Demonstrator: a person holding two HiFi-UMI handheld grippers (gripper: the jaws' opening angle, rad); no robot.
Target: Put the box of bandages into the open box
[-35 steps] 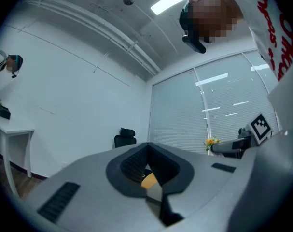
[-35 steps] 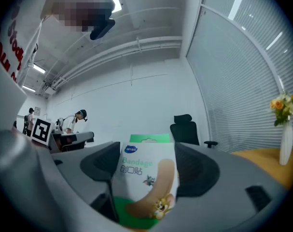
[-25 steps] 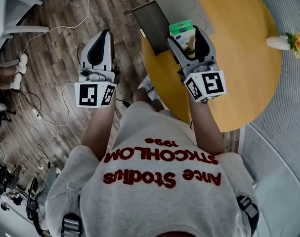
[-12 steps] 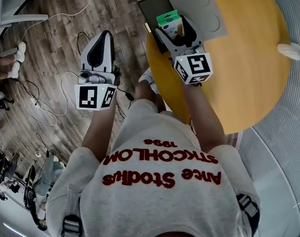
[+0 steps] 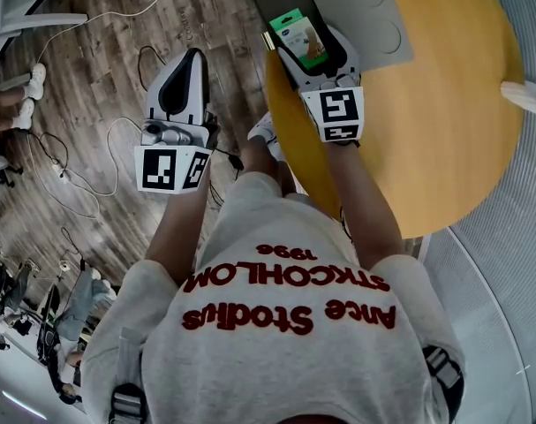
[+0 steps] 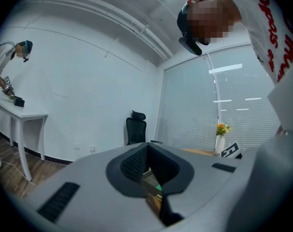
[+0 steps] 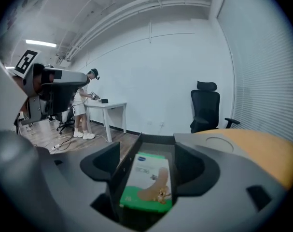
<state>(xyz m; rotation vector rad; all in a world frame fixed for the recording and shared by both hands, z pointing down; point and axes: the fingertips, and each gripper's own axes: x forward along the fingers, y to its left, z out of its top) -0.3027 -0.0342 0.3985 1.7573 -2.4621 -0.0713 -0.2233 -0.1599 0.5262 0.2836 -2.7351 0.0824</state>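
The box of bandages (image 5: 301,37) is green and white with its printed face up. My right gripper (image 5: 310,35) is shut on it and holds it over the dark inside of the open box (image 5: 272,0) at the round yellow table's (image 5: 426,140) left edge. In the right gripper view the box of bandages (image 7: 148,182) lies between the two jaws, with the open box's far wall (image 7: 156,140) just beyond it. My left gripper (image 5: 190,58) hangs over the wooden floor left of the table, shut and with nothing in it.
The open box's grey lid (image 5: 360,11) lies flat on the table to its right. A small vase of flowers (image 5: 525,95) stands at the table's right edge. Cables (image 5: 91,148) run across the floor. A black office chair (image 7: 206,105) and a person at a white table (image 7: 105,105) are farther off.
My right gripper has moved forward and left with the box of bandages, from beside the open box to over its inside. The left gripper has hardly moved.
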